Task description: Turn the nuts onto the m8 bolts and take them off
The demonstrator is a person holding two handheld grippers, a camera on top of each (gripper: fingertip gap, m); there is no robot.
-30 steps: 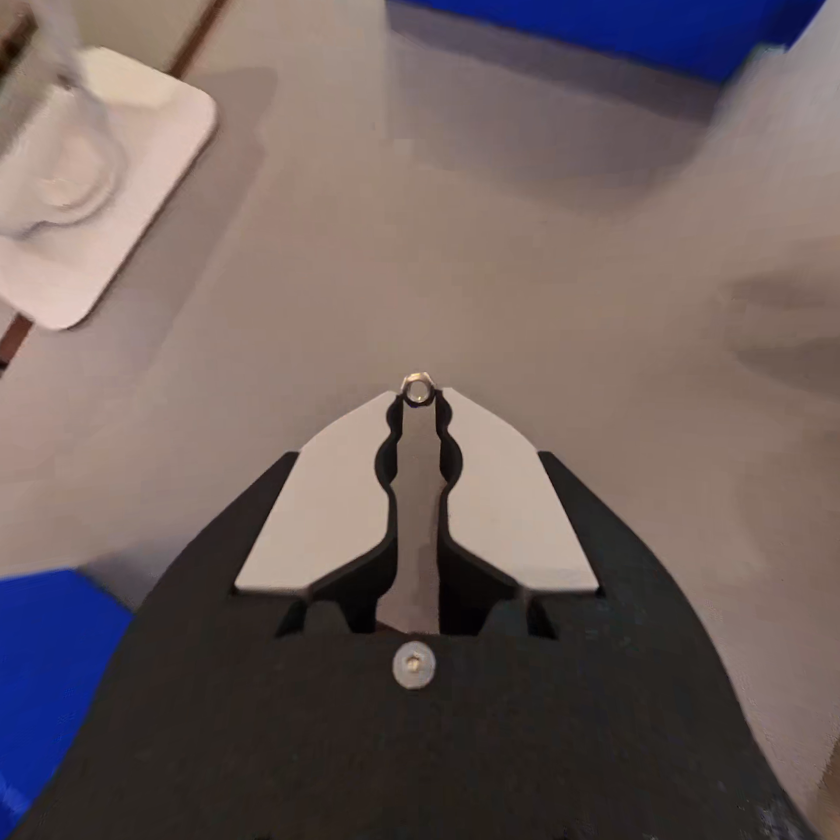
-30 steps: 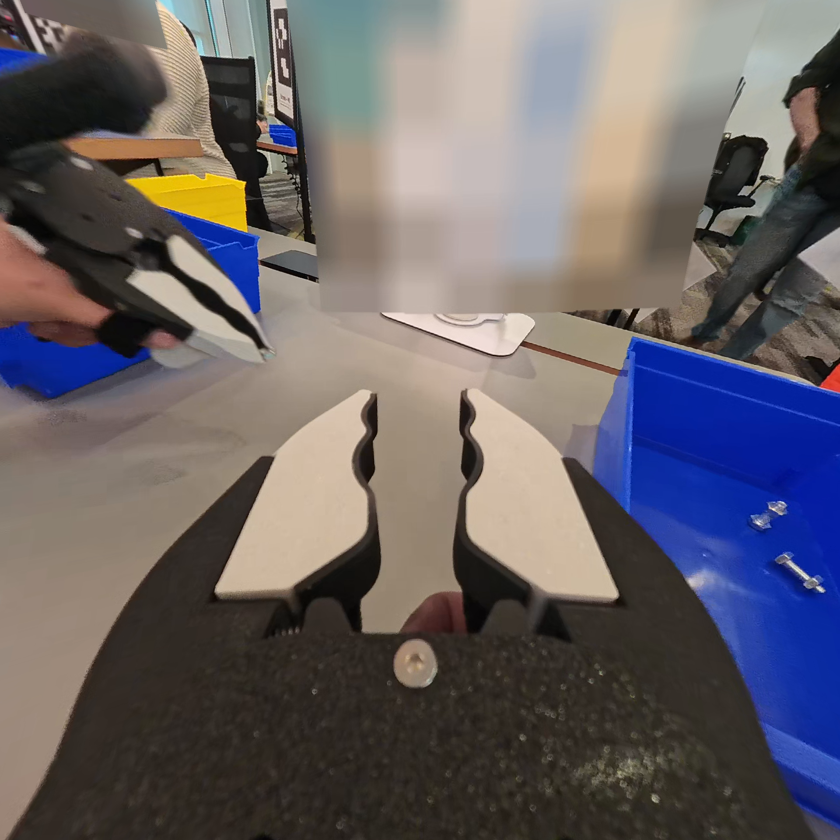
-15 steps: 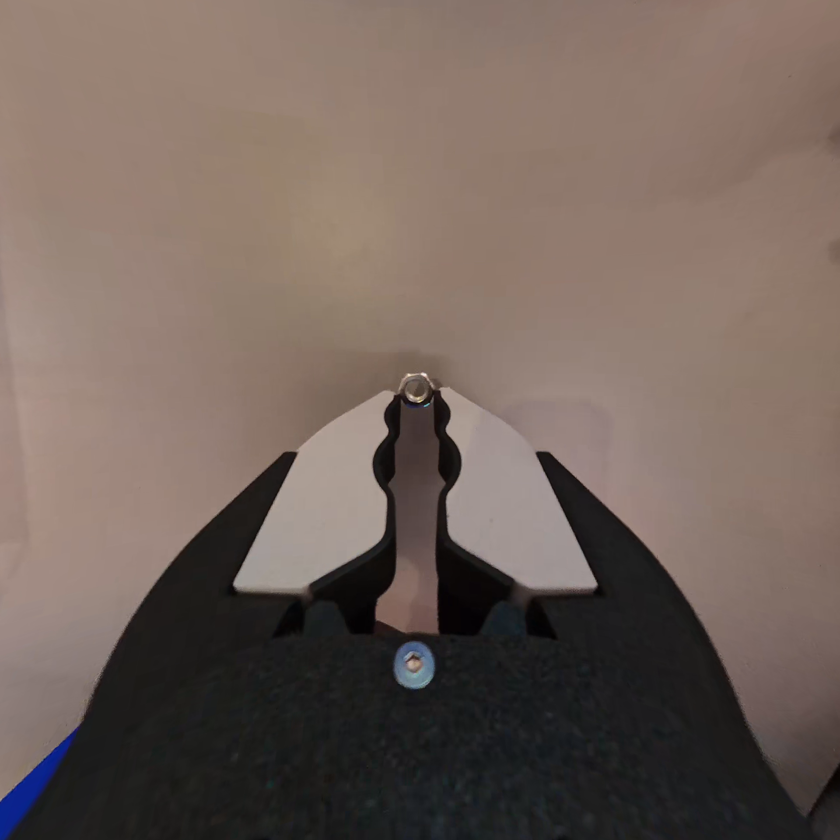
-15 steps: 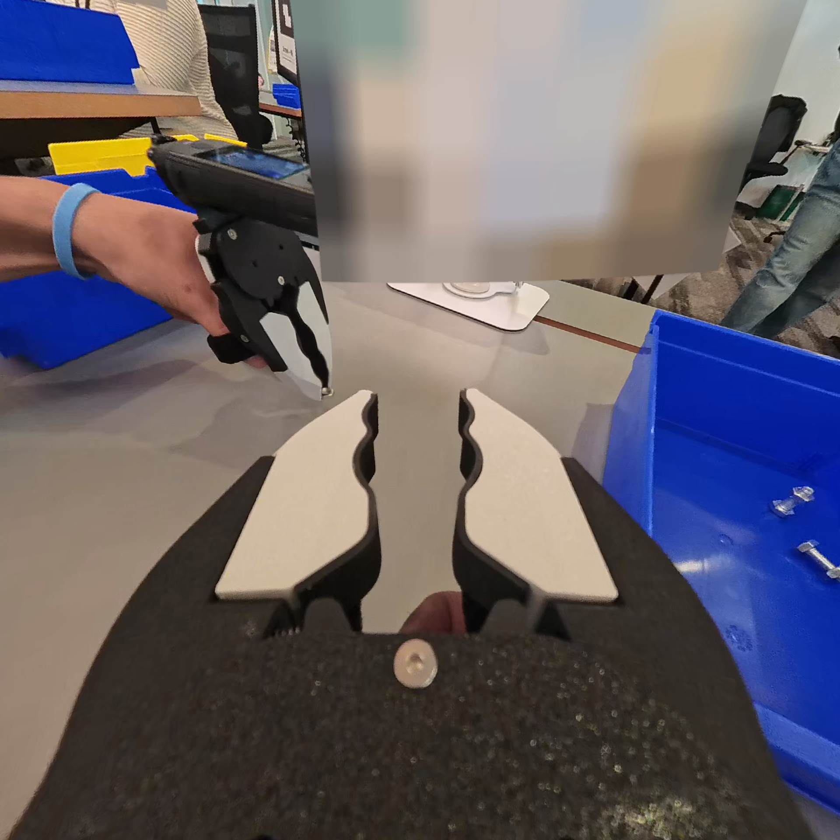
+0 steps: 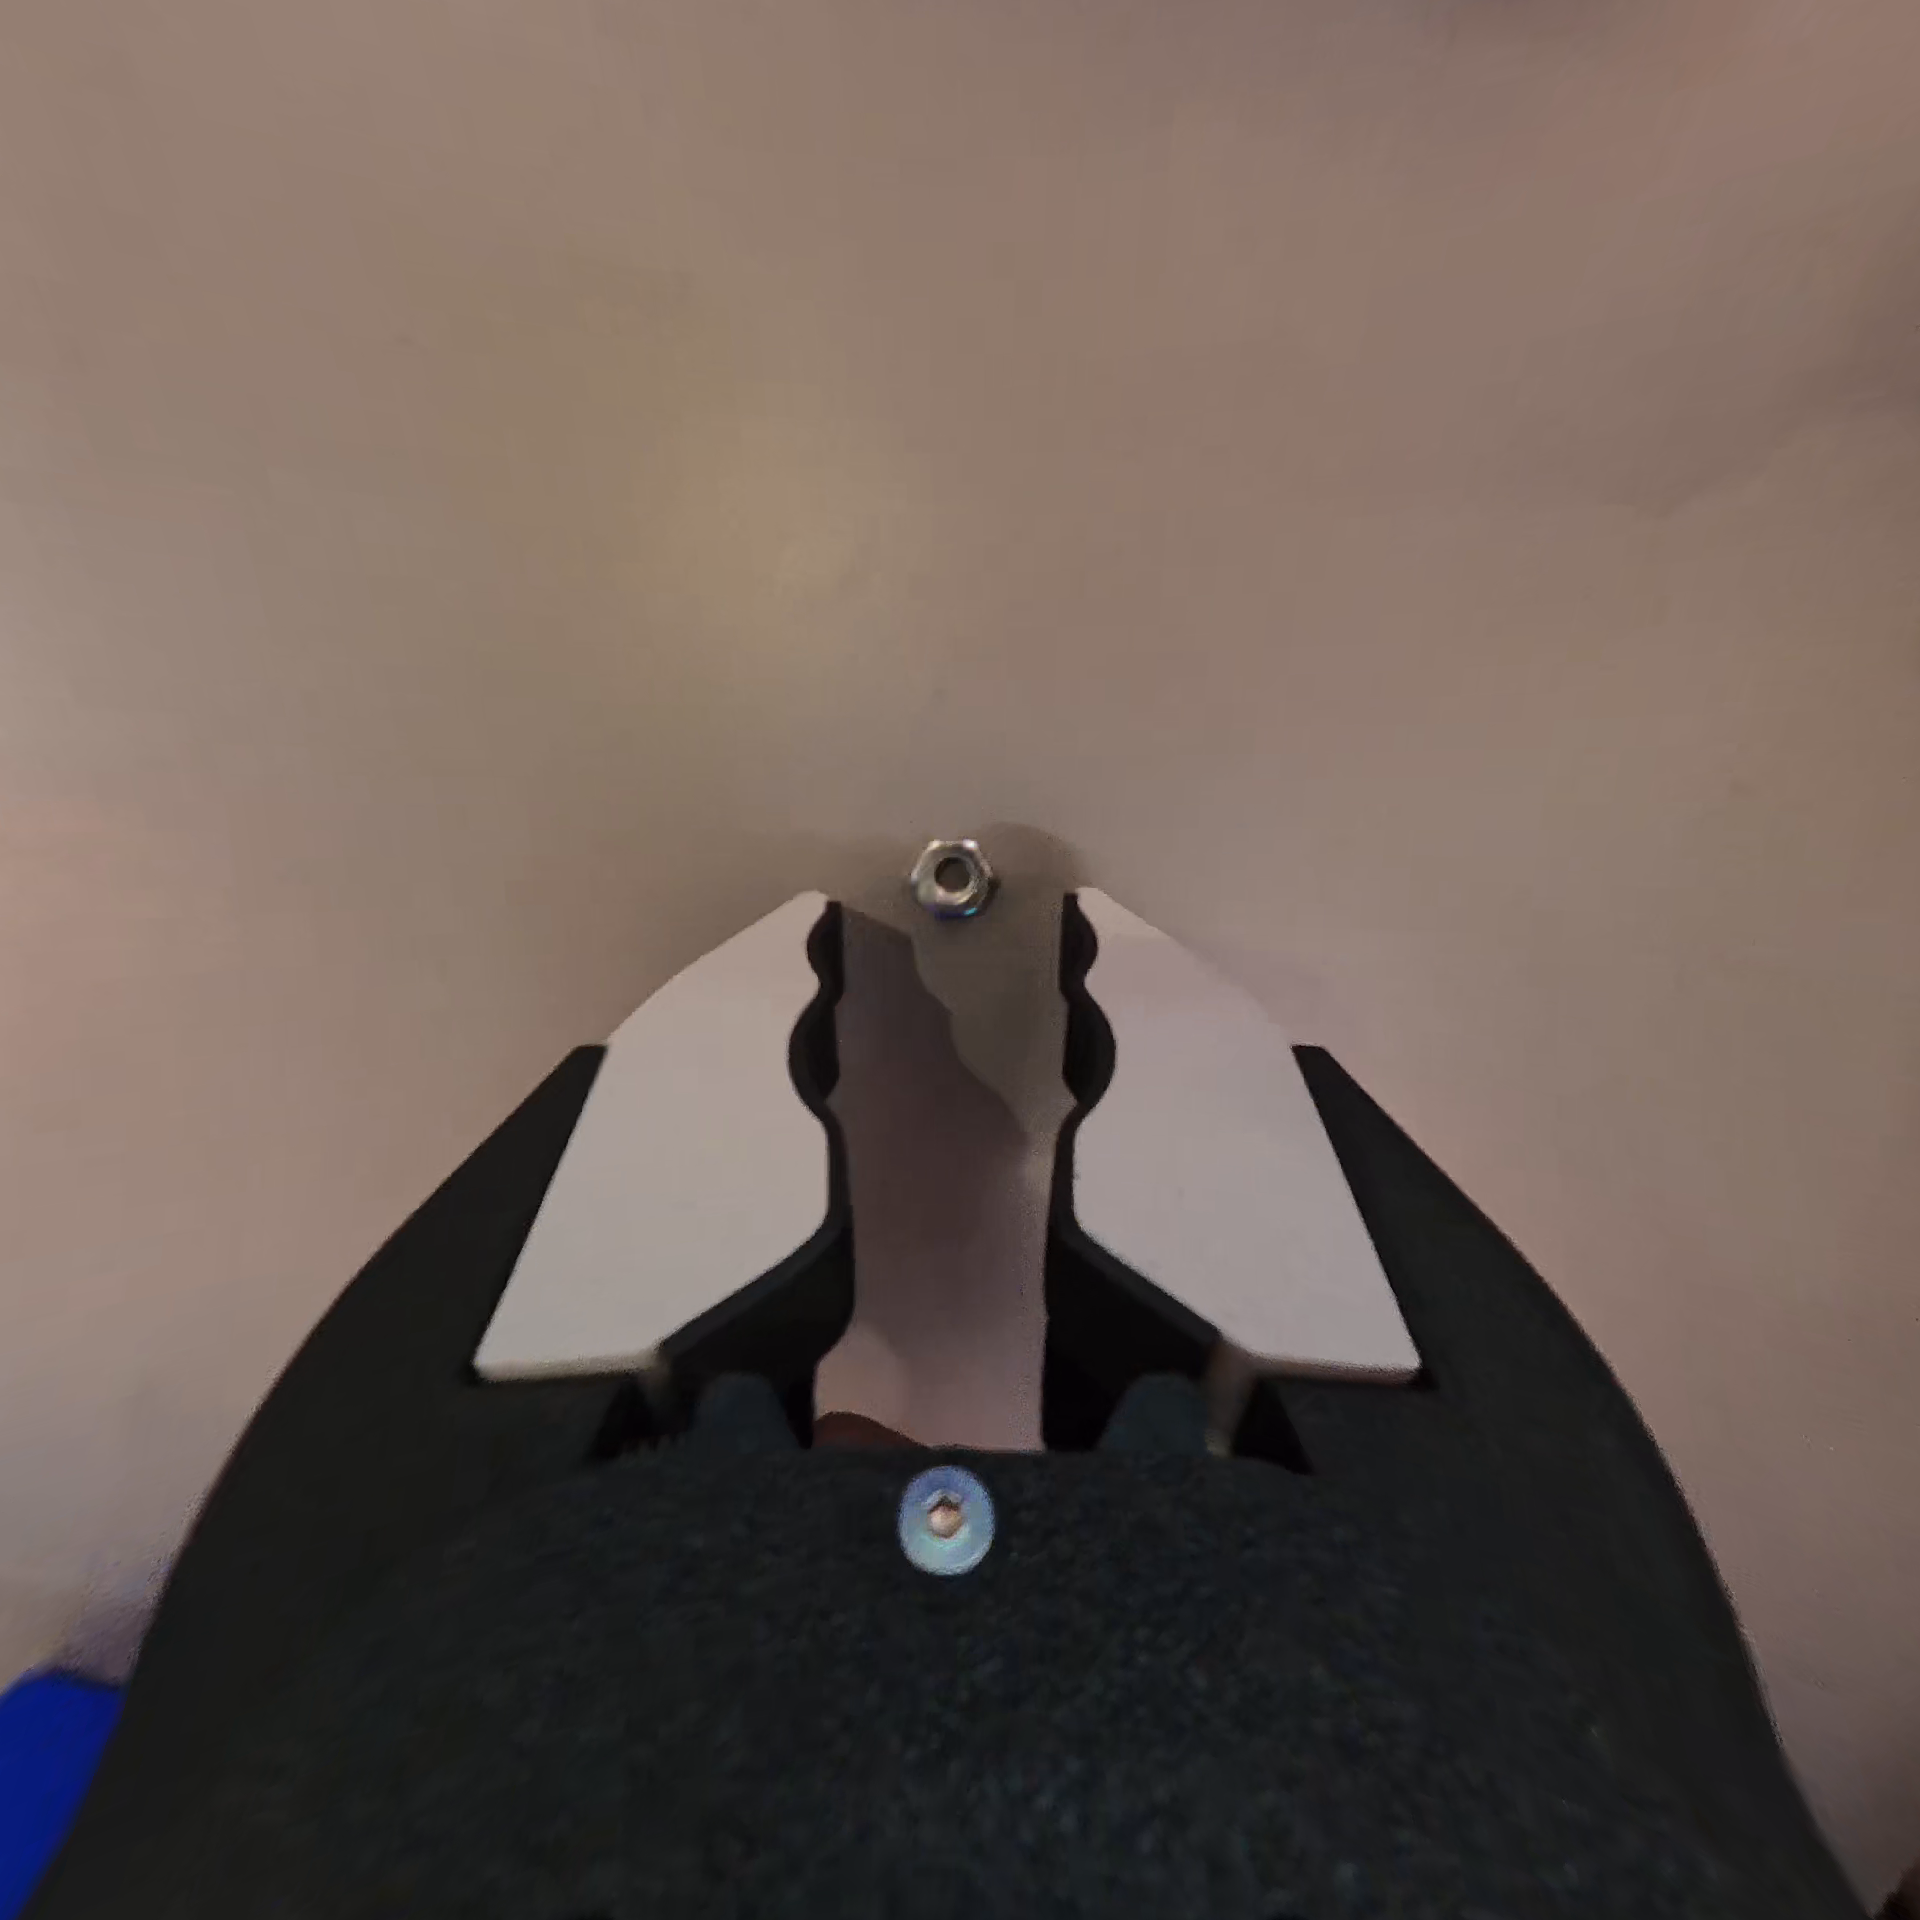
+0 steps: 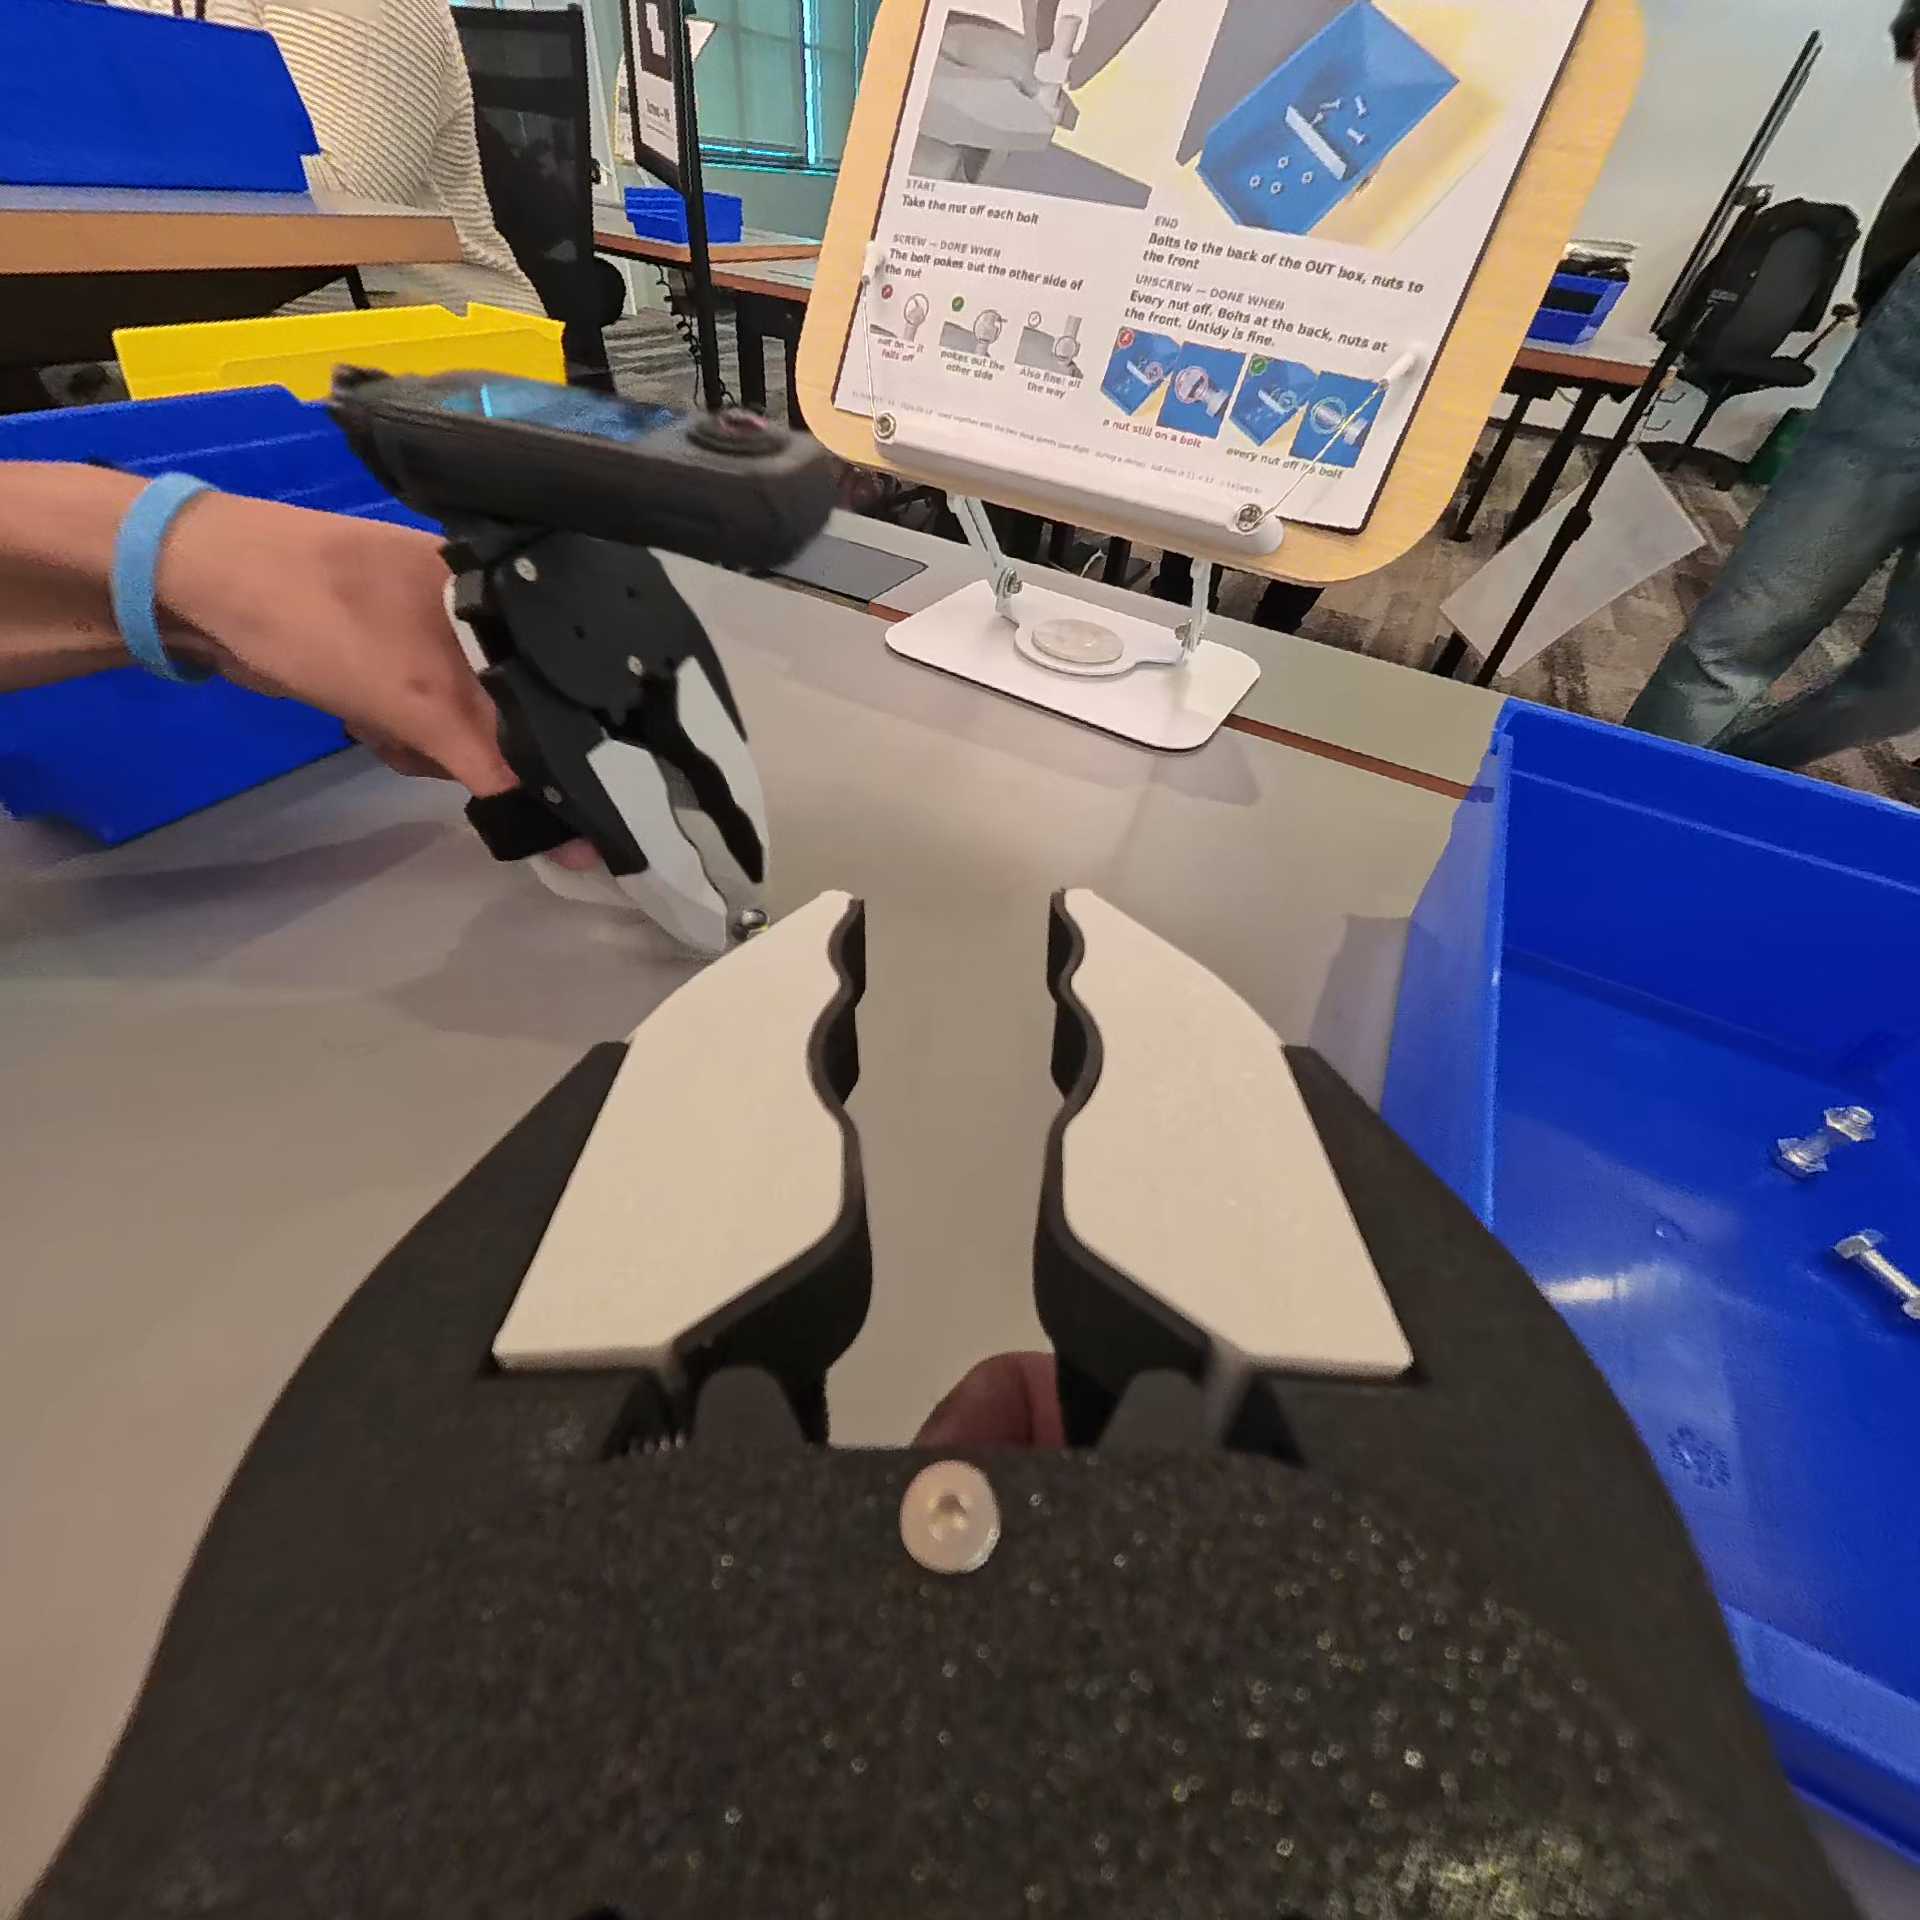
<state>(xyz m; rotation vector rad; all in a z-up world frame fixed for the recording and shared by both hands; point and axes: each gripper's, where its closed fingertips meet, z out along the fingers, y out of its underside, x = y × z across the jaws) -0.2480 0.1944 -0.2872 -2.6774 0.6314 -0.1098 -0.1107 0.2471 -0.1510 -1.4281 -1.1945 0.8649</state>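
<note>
A small silver hex nut lies flat on the grey table just ahead of my left gripper. The left fingers stand apart and do not touch it; the gripper is open. The right wrist view shows this gripper pointing down at the table with the nut at its tips. My right gripper is open and empty, held above the table. Two silver bolts lie in the blue bin to its right.
A white stand base carrying an instruction board stands at the table's far edge. Blue bins and a yellow bin are at the left. A person stands at the far right. The tips of one gripper are about 20 cm away from the tips of the other.
My left gripper came down to the table with the nut pinched at its tips, then opened and let the nut go onto the table. My right gripper stayed open and barely moved.
</note>
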